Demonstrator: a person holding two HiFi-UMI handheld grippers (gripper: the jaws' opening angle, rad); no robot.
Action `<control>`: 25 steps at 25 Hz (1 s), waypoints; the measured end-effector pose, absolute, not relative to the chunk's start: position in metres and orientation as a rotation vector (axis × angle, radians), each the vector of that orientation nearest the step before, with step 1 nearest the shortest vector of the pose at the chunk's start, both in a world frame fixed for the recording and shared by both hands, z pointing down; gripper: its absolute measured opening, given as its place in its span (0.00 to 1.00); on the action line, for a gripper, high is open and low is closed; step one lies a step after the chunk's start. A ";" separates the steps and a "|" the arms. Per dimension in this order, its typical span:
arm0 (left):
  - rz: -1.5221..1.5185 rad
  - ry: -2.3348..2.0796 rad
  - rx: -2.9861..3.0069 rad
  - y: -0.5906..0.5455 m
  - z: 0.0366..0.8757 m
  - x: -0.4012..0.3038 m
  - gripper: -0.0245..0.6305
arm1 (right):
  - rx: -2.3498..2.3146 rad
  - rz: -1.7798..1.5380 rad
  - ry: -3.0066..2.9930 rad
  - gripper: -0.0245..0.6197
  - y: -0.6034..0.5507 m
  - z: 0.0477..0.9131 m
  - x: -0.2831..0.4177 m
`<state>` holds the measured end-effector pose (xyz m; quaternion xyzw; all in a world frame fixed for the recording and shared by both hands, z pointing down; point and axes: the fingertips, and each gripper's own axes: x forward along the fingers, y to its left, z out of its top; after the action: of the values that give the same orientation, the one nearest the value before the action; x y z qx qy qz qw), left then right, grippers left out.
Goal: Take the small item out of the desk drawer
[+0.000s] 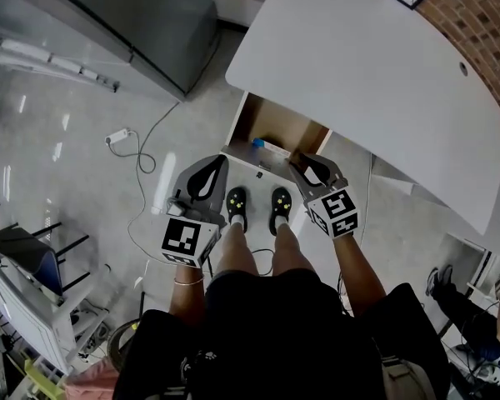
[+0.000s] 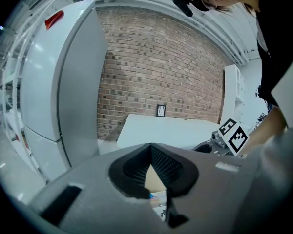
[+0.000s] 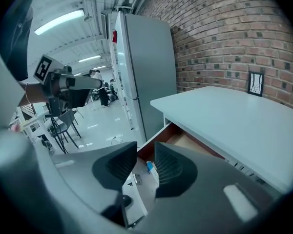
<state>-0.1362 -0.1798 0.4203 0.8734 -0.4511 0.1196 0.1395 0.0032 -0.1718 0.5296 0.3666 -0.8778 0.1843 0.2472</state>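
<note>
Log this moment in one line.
wooden desk drawer open | small blue-and-white item inside, untouched | left gripper shut, empty | right gripper open, empty

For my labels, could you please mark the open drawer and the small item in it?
open drawer [image 1: 279,123], head view, its bare wooden floor
small item [image 1: 271,147], head view, its white middle

White desk [image 1: 358,73] filling upper right; drawer [image 1: 285,128] standing open at its lower-left edge, small blue-white item [image 1: 265,146] lying inside.
</note>
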 end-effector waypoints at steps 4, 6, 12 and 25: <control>0.345 -1.309 2.502 -0.184 0.431 -0.140 0.03 | 0.959 0.519 -2.369 0.23 -0.178 0.550 -0.003; 0.341 -1.310 2.493 -0.187 0.436 -0.142 0.03 | 0.940 0.519 -2.360 0.23 -0.182 0.559 -0.006; 0.368 -1.319 2.483 -0.194 0.456 -0.147 0.03 | 0.860 0.485 -2.307 0.24 -0.187 0.591 -0.011; 0.387 -1.306 2.465 -0.205 0.499 -0.147 0.03 | 0.720 0.447 -2.222 0.26 -0.193 0.659 -0.026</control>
<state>-0.1468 -0.2047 0.4991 0.8637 -0.4577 0.1357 0.1618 -0.0256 -0.1933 0.6594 0.2811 -0.8670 0.1745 0.3726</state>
